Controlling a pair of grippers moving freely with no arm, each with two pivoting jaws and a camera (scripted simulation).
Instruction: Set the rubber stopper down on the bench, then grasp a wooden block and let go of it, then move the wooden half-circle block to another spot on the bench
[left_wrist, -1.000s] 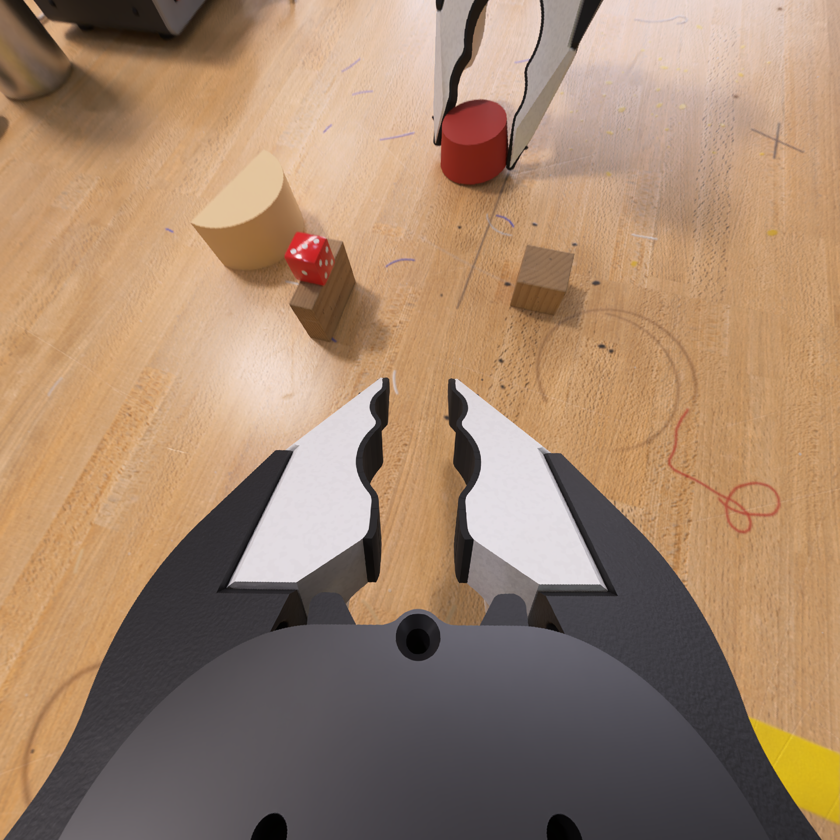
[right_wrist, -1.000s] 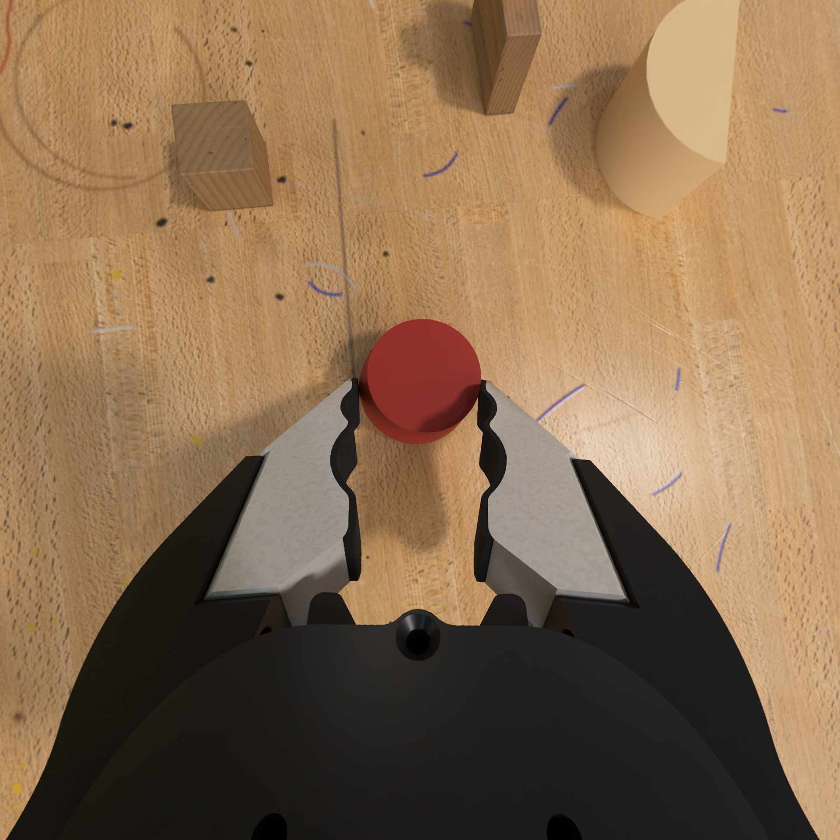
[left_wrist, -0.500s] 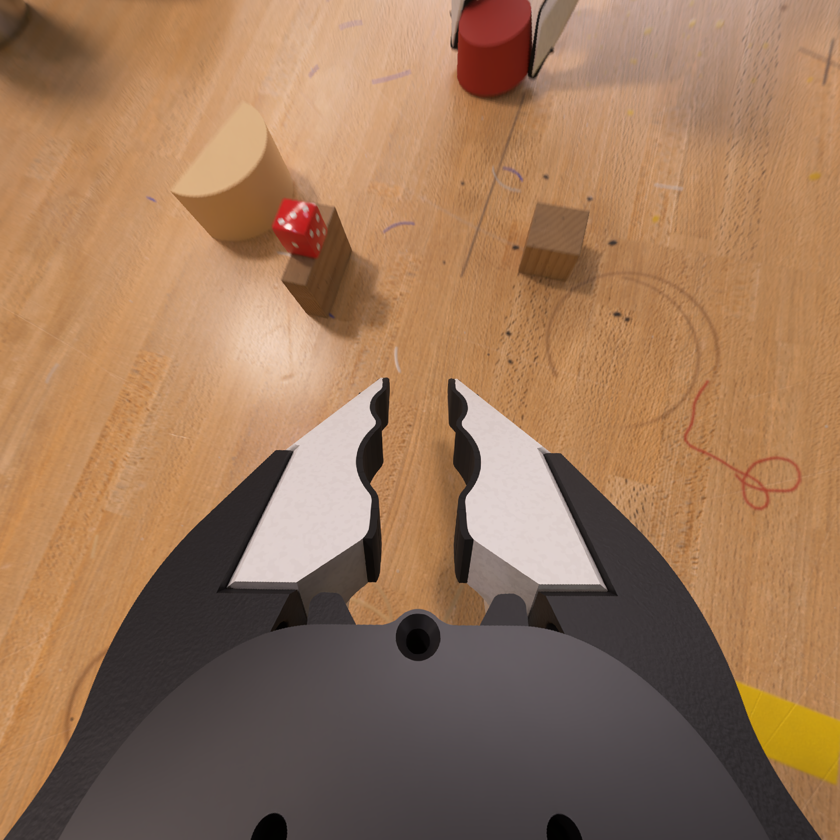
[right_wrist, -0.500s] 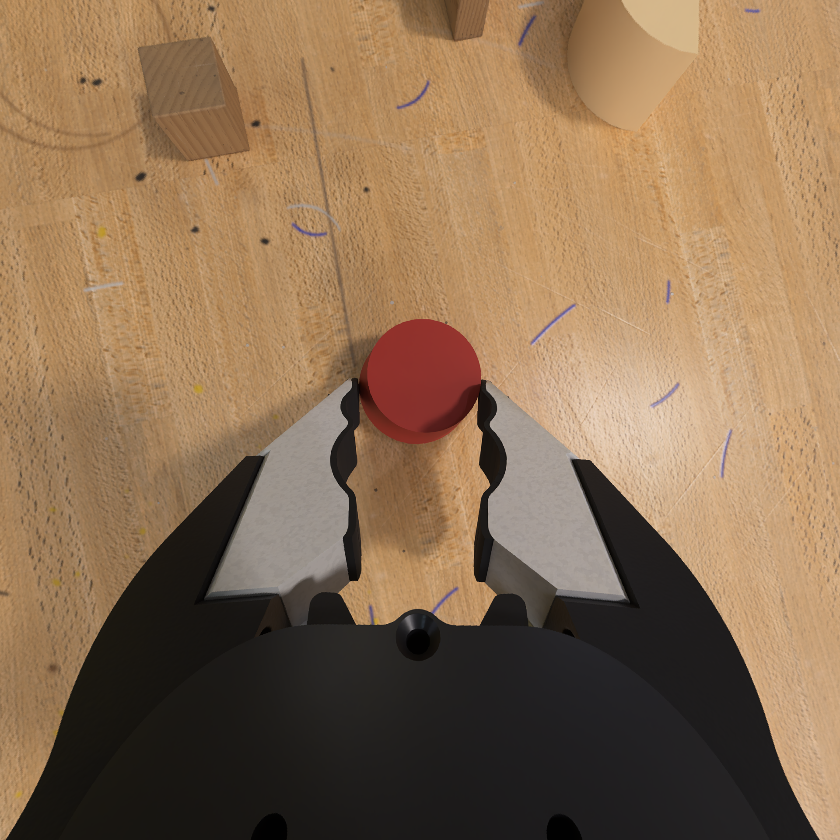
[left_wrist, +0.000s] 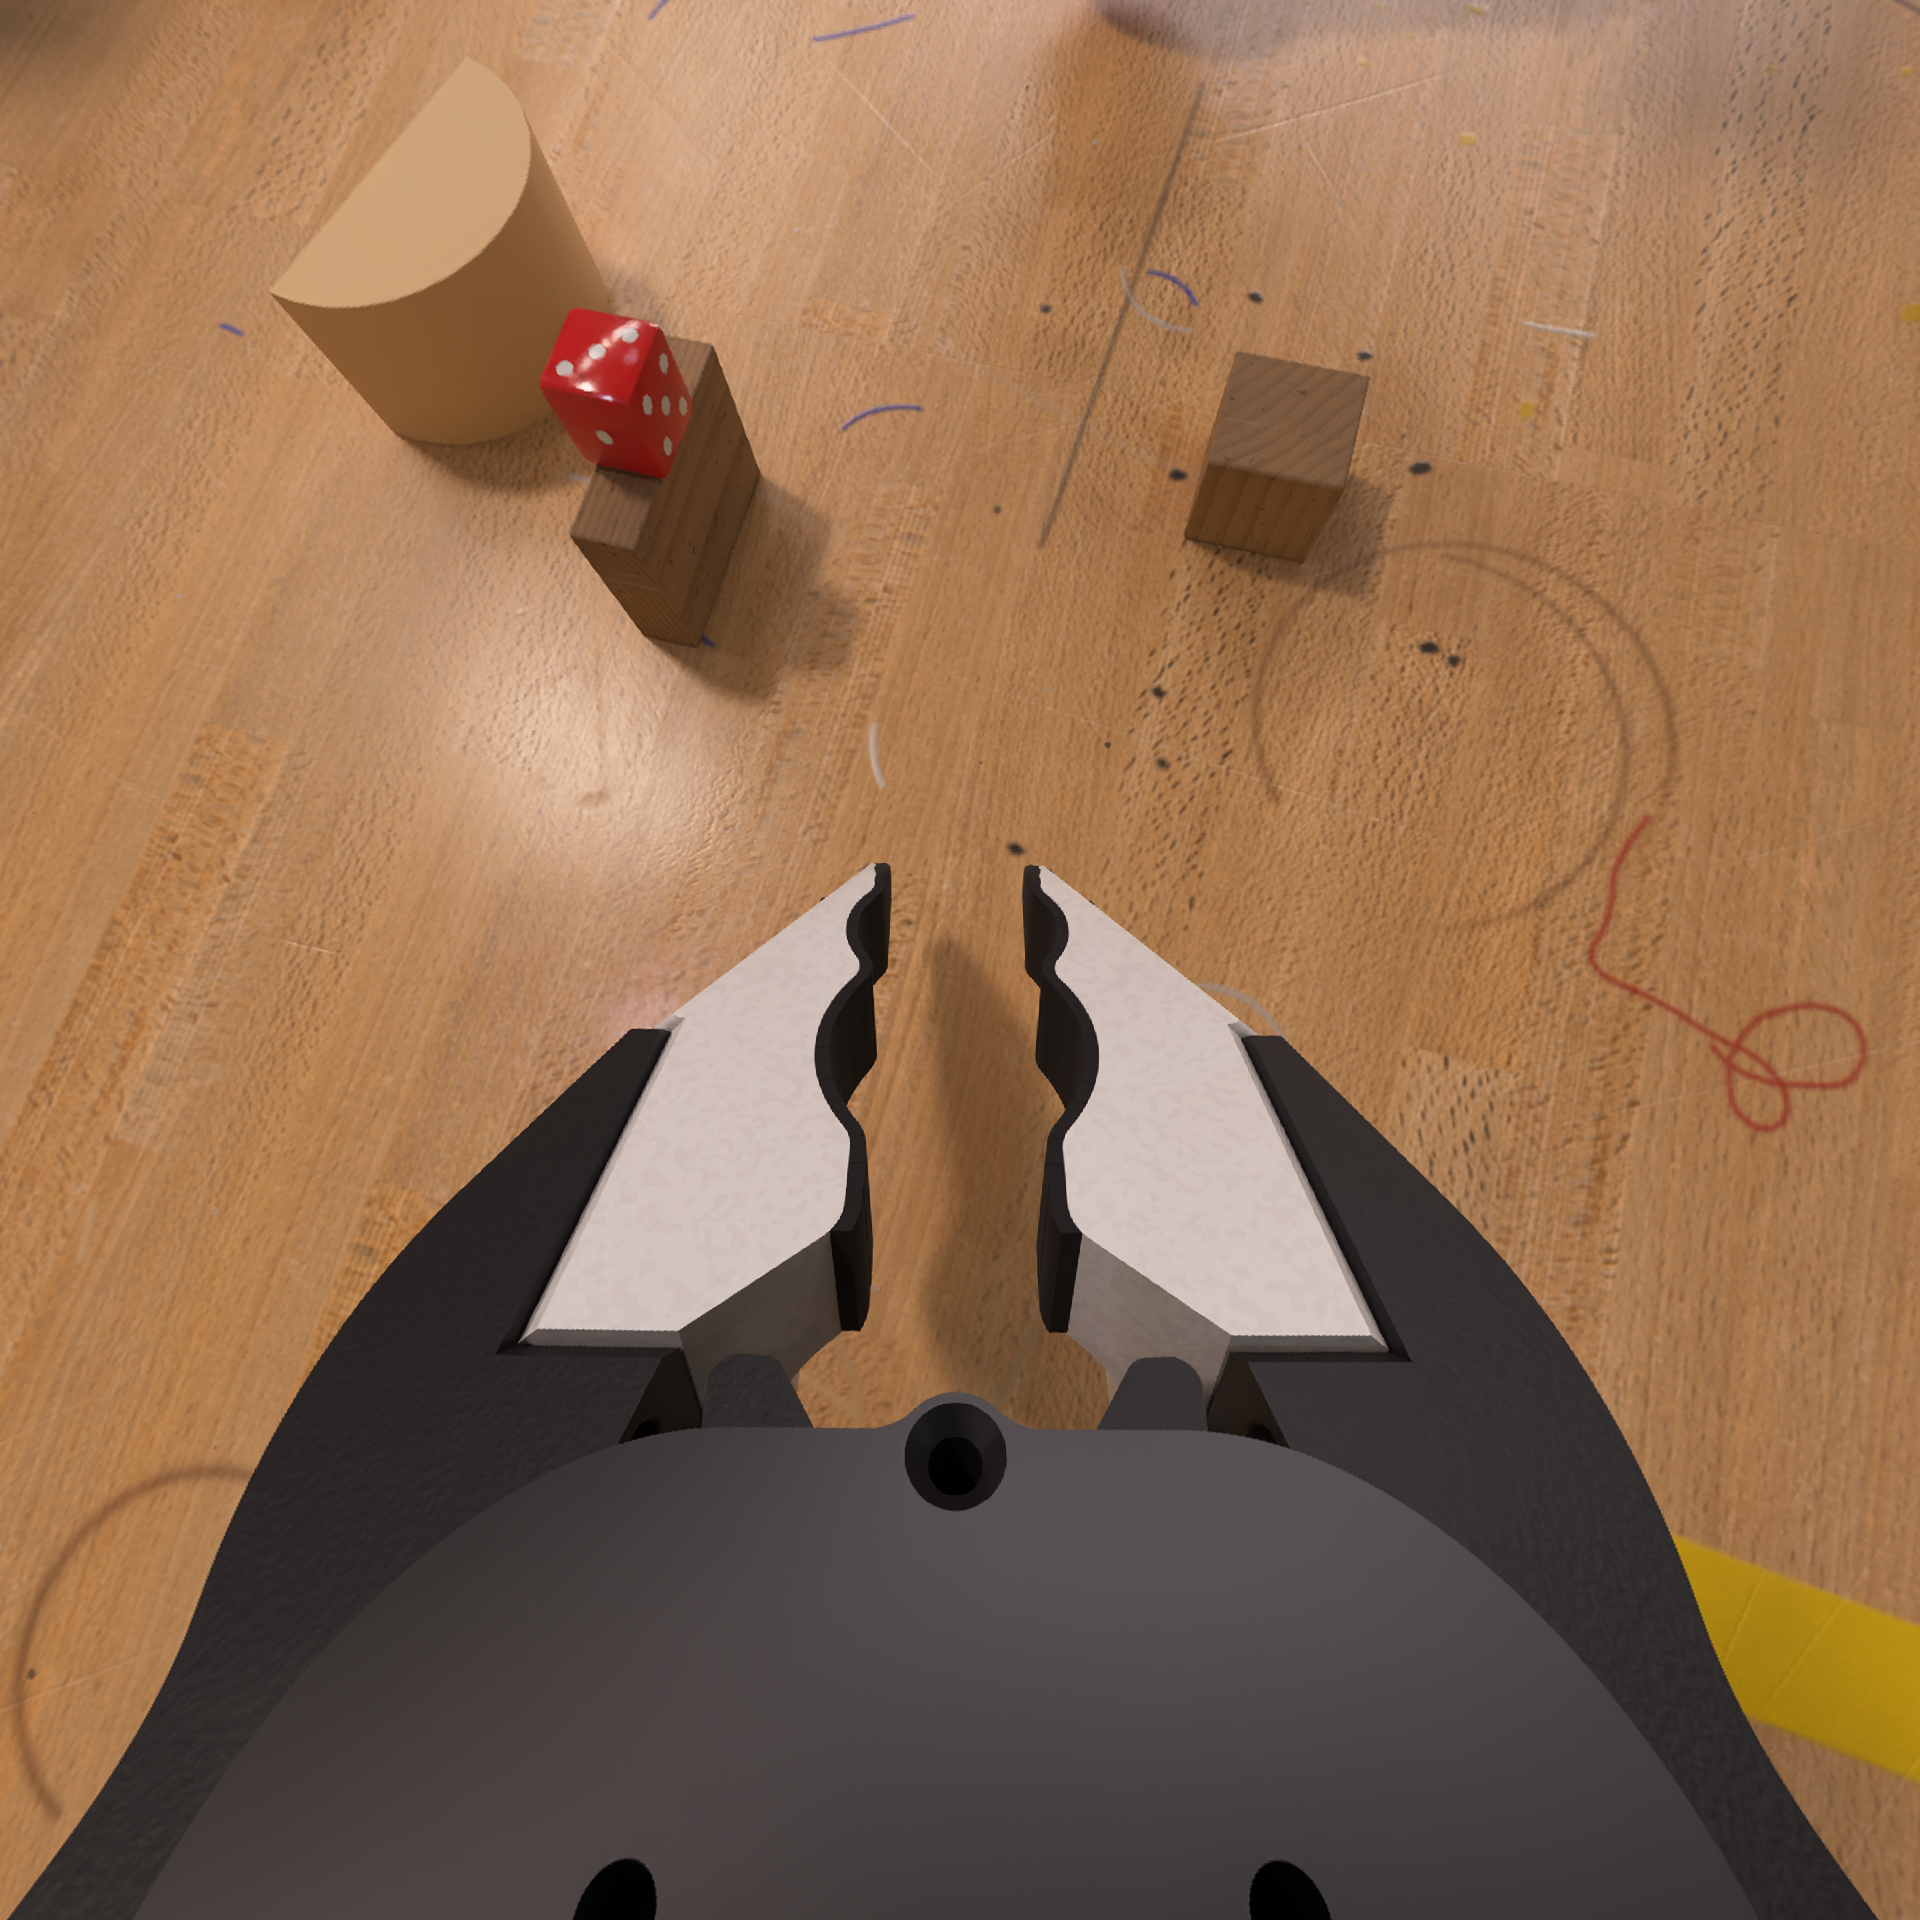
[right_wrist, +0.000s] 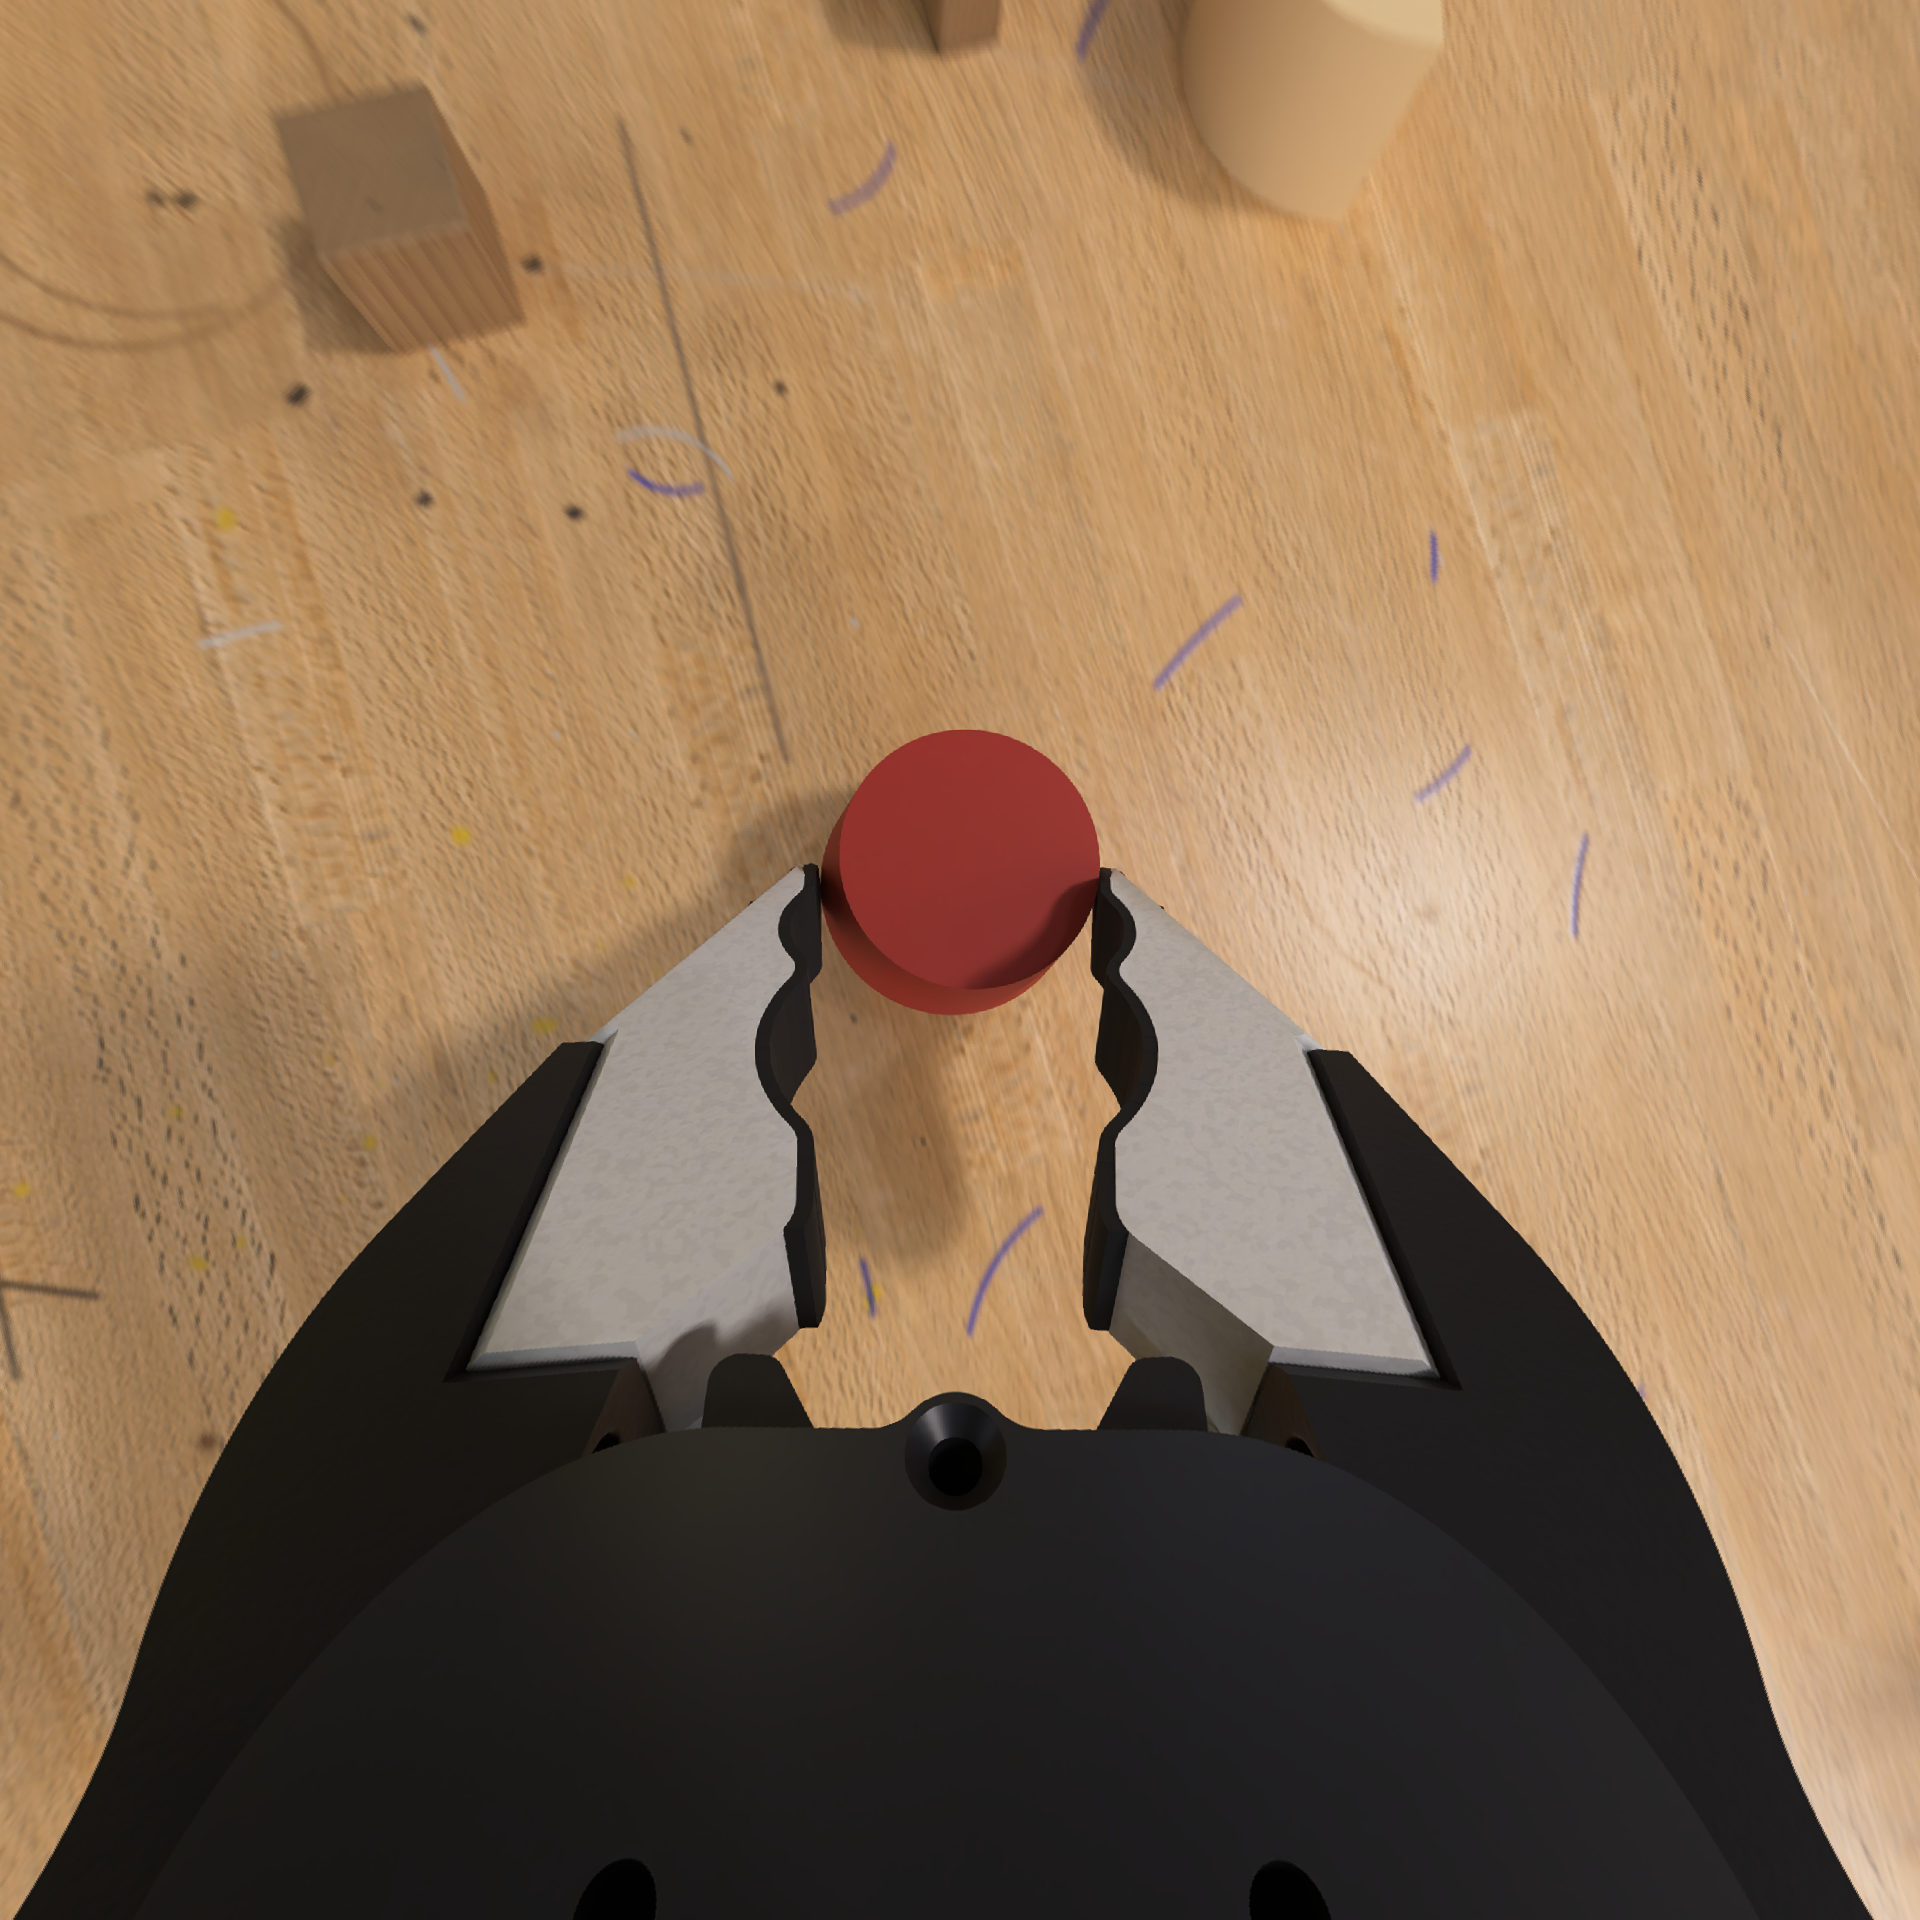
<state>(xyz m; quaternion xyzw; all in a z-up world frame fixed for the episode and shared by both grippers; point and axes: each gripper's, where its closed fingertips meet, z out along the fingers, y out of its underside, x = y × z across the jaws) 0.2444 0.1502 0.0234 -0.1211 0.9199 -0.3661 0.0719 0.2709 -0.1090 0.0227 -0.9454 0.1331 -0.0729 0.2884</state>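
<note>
My right tongs (right_wrist: 956, 883) grip the red rubber stopper (right_wrist: 961, 862) by its sides, one fingertip (right_wrist: 800, 904) pressed to each flank, with the broad round face turned toward my camera. The stopper hangs above the wooden bench (right_wrist: 1455, 935), and its shadow falls on the boards below and to the left of it. Whether its lower end touches the wood I cannot tell from here.

My left tongs (left_wrist: 956, 883) hold nothing; the jaws stand slightly apart with bare bench (left_wrist: 312, 935) showing in the narrow gap between them.

Ahead of my left tongs and to the left stands the pale half-circle block (left_wrist: 436, 270), upright on its flat end, curved side facing me. Just beside it, on its near right, a dark brown oblong block (left_wrist: 686, 520) lies on the bench, and a red die (left_wrist: 618, 393) with white spots sits on top of it, tilted, close against the half-circle block. Well apart to the right a small wooden cube (left_wrist: 1278, 457) rests alone, beside a faint pencilled ring. A red scribble (left_wrist: 1766, 1049) marks the boards farther right, and a strip of yellow tape (left_wrist: 1818, 1652) shows at the lower right edge.

From my right tongs the cube (right_wrist: 400, 218) appears at the upper left, blurred, and the half-circle block (right_wrist: 1309, 94) at the upper right, cut off by the frame.
</note>
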